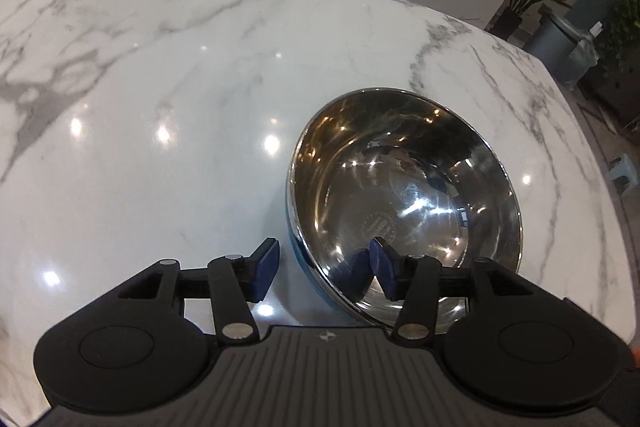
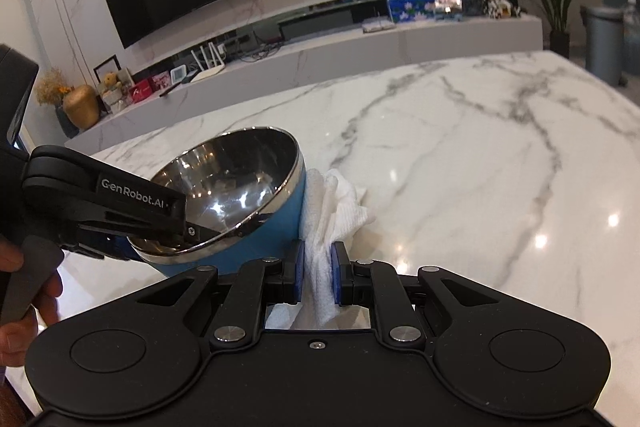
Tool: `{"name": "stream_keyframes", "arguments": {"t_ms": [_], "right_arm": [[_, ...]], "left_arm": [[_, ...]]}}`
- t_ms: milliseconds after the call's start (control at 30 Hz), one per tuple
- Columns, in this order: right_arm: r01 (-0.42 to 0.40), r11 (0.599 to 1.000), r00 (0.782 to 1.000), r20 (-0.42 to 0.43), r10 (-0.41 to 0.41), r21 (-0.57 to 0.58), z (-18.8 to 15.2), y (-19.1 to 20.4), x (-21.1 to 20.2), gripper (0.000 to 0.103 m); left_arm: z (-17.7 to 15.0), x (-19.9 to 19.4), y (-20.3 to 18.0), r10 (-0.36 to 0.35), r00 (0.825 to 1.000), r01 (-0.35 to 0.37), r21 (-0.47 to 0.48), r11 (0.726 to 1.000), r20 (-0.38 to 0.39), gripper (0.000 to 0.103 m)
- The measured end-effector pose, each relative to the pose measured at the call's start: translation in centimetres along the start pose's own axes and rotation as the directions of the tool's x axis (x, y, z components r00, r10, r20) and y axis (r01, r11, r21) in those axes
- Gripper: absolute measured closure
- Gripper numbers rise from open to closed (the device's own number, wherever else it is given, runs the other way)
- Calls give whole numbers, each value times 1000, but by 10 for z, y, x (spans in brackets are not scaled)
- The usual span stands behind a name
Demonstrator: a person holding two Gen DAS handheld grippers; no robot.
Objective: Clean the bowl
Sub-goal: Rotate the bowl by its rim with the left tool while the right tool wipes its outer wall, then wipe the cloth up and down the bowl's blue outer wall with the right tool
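Straddling the bowl (image 1: 404,203) rim, left gripper (image 1: 326,269) open, right gripper (image 2: 318,277) pinching tissue (image 2: 332,215).

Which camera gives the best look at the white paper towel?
The right wrist view: the paper towel sits clamped in the right gripper, pressed against the bowl's blue outside. The left wrist view shows none of it.

White marble table (image 1: 200,75): bowl (image 1: 404,187), paper towel (image 2: 332,211).
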State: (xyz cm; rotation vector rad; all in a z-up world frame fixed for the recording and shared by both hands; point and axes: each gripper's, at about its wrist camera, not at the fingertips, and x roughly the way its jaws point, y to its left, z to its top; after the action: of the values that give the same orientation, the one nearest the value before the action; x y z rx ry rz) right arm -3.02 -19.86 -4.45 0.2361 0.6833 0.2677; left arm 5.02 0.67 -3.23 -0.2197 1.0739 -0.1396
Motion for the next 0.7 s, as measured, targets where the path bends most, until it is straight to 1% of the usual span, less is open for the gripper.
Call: {"name": "stream_keyframes", "arguments": {"t_ms": [33, 100, 233, 400, 567, 633, 700], "right_arm": [[-1, 1000, 1000, -1, 1, 7, 0, 0, 1, 91], [1, 1000, 1000, 1, -1, 8, 1, 0, 1, 91], [5, 1000, 1000, 24, -5, 13, 4, 1, -2, 91], [-17, 999, 997, 76, 14, 37, 13, -4, -11, 91], [-30, 999, 996, 90, 27, 34, 18, -6, -13, 91], [-33, 999, 996, 83, 30, 33, 18, -7, -12, 91], [-36, 999, 998, 55, 34, 25, 13, -7, -8, 91]], "left_arm": [[0, -1, -2, 7, 1000, -7, 13, 1000, 1, 57], [0, -2, -7, 14, 1000, -14, 32, 999, 4, 66], [-1, -3, -11, 34, 999, -35, 51, 998, 9, 68], [1, -6, -7, 41, 999, -42, 49, 998, 20, 76], [2, -6, -6, 30, 999, -31, 74, 997, 23, 76], [2, -6, -6, 24, 999, -26, 89, 996, 25, 76], [2, -6, -5, 11, 1000, -13, 111, 994, 23, 76]]}}
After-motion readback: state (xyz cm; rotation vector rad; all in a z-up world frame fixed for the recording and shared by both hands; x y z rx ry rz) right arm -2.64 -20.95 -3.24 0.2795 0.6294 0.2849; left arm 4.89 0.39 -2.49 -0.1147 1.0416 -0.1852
